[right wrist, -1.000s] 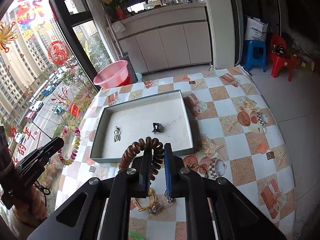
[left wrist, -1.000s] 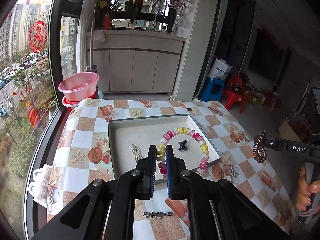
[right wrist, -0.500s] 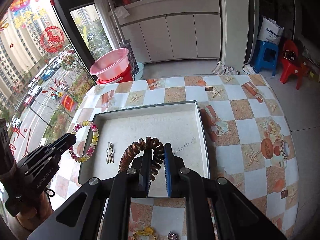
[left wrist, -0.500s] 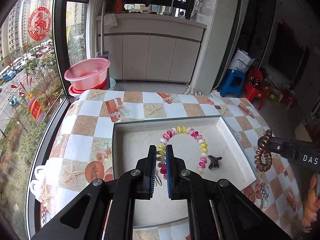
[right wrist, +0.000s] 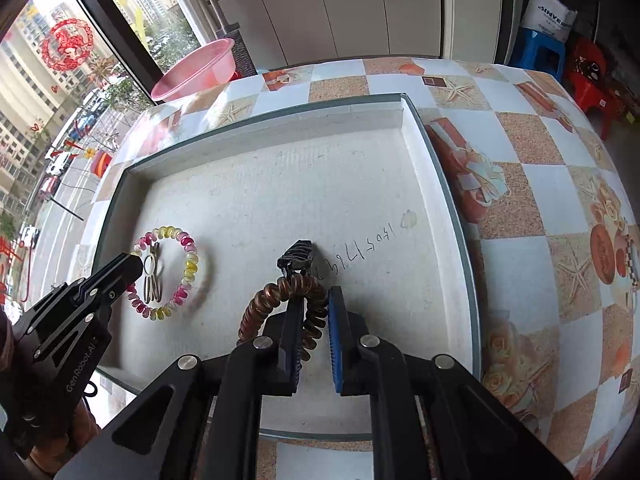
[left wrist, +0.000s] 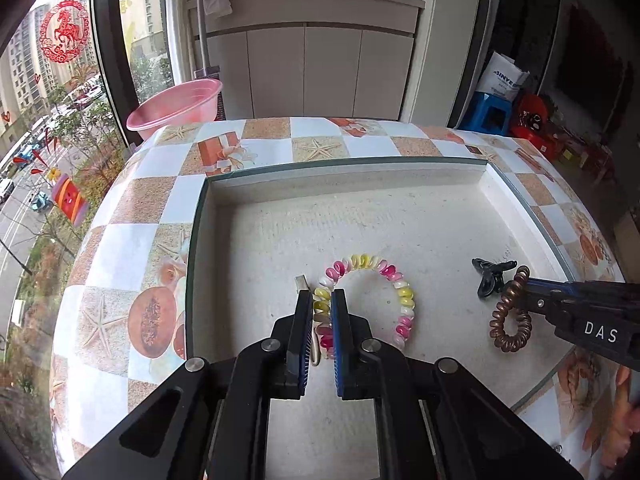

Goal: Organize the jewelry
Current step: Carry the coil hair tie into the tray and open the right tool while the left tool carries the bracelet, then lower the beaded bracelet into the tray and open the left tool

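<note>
A shallow white tray (left wrist: 344, 174) (right wrist: 280, 120) lies on the checkered table. My left gripper (left wrist: 322, 300) (right wrist: 134, 266) is shut on a pink, yellow and white spiral hair tie (left wrist: 402, 300) (right wrist: 188, 264), held low over the tray's left part, above a metal hair clip (left wrist: 302, 282) (right wrist: 152, 280). My right gripper (right wrist: 314, 298) (left wrist: 526, 282) is shut on a brown spiral hair tie (right wrist: 260, 308) (left wrist: 510, 324), hanging just over the tray floor beside a small black claw clip (right wrist: 298, 256) (left wrist: 490, 276).
The table (right wrist: 532, 140) carries a tile-and-starfish cloth. A pink basin (left wrist: 176, 106) sits past its far left corner by the window. White cabinets (left wrist: 304, 68) stand behind; a blue stool (left wrist: 490, 114) and red chair are at the far right. A hand (left wrist: 616, 424) holds the right gripper.
Both grippers have come down and forward over the tray with their hair ties; the tray now fills each view and the ties hang close to its floor.
</note>
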